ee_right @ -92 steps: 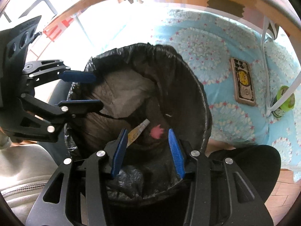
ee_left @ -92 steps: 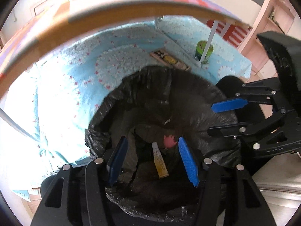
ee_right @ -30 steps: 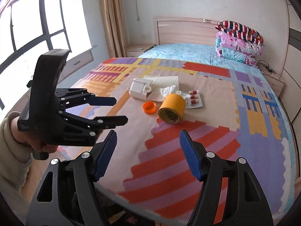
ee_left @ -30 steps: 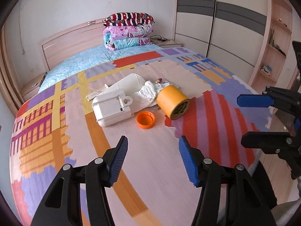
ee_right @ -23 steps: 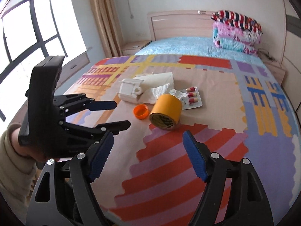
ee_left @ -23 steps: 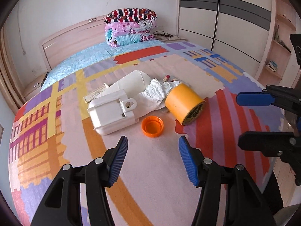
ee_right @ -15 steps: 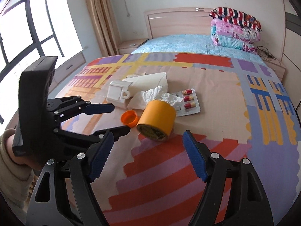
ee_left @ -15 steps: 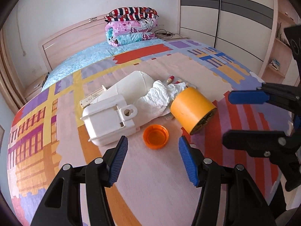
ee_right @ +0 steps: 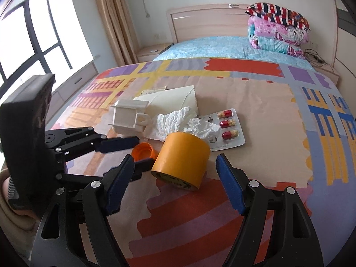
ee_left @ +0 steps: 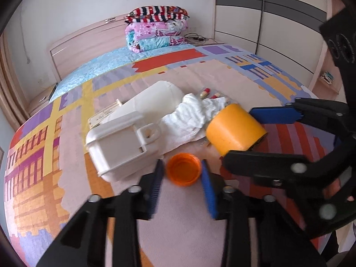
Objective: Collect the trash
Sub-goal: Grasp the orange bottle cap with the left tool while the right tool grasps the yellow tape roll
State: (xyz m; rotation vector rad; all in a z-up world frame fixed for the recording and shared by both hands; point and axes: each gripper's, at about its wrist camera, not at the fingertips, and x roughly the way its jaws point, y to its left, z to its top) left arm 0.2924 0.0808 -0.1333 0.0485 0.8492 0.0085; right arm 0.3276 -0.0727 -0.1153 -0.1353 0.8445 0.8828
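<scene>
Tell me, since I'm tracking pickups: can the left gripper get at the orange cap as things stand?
Probably yes: the left gripper already straddles the orange cap, and nothing lies between its fingers and the cap.

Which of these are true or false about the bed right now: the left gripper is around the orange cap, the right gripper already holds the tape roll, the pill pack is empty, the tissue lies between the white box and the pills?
1. The left gripper has its fingers on either side of the orange cap. True.
2. The right gripper is shut on the yellow tape roll. False: its jaws stand wide open, with the roll between and just beyond the fingertips.
3. The pill pack is empty. False: three red-and-yellow capsules show in it.
4. The crumpled tissue lies between the white box and the pill pack. True.
</scene>
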